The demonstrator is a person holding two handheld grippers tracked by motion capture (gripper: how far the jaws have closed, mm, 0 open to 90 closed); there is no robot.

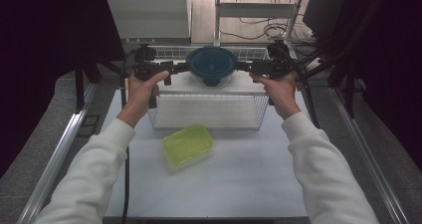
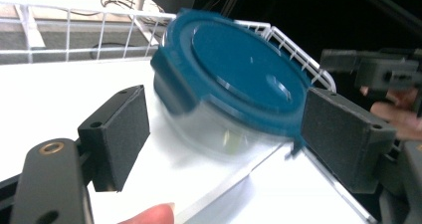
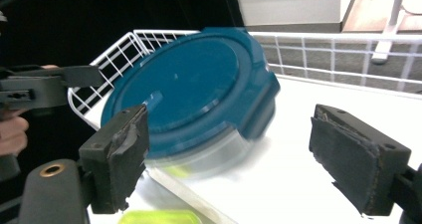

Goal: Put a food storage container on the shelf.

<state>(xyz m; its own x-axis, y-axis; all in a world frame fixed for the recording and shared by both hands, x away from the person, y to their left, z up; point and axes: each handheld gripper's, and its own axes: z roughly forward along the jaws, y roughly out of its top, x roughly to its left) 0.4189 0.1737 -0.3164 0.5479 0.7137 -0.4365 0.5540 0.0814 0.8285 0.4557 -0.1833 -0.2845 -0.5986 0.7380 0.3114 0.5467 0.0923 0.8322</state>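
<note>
Grippers both wide open, holding nothing: left gripper [image 1: 171, 73] and right gripper [image 1: 247, 67] flank round container with blue lid [image 1: 212, 64], pads apart from it. Container sits on upper shelf of wire basket [image 1: 206, 118], near back rail. Judgement: round container placed, released. Green container [image 1: 188, 143] on table [image 1: 259, 174] probably left. Open room toward person; wire rail close behind.

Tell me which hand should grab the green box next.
Left, probably. The green box lies left of centre on the table, nearer the left gripper than the right gripper. Both stand open beside the blue-lidded tub in the basket.
</note>
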